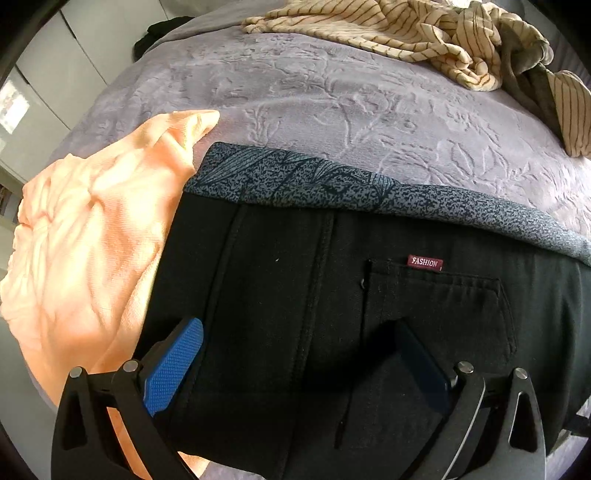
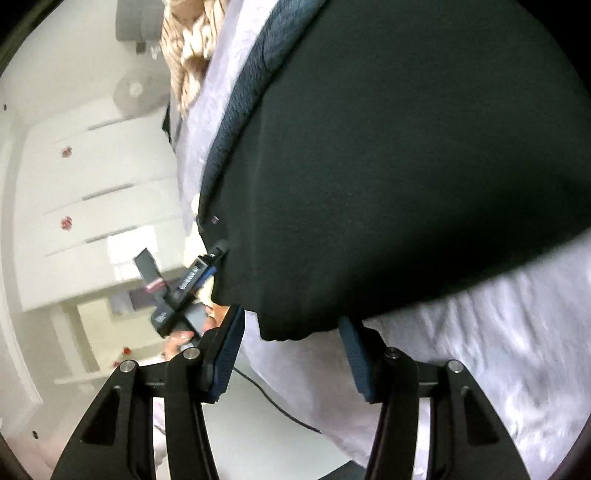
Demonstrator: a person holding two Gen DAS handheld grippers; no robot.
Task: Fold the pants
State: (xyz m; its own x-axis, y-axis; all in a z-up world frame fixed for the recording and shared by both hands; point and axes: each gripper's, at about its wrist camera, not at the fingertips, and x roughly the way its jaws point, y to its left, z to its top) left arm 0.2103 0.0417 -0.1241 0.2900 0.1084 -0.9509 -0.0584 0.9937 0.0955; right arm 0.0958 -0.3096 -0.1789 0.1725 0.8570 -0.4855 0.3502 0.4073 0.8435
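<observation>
Black pants [image 1: 332, 314] with a red "FASHION" label [image 1: 424, 262] and a back pocket lie flat on the lilac bedspread [image 1: 332, 99]. My left gripper [image 1: 299, 332] hovers over the pants, jaws wide open, blue pads [image 1: 173, 365] on either side of the seat seam. In the right wrist view the pants [image 2: 406, 166] fill the upper frame. My right gripper [image 2: 291, 325] is open, its fingertips at the edge of a black fabric corner [image 2: 284, 328]; whether it touches is unclear. The left gripper's body [image 2: 184, 288] shows at the pants' far edge.
A peach garment [image 1: 85, 251] lies left of the pants. A grey patterned garment [image 1: 314, 181] lies under the pants' far edge. A striped cream garment [image 1: 424, 33] is crumpled at the back. White drawers [image 2: 74, 192] and a cable [image 2: 277, 406] are beside the bed.
</observation>
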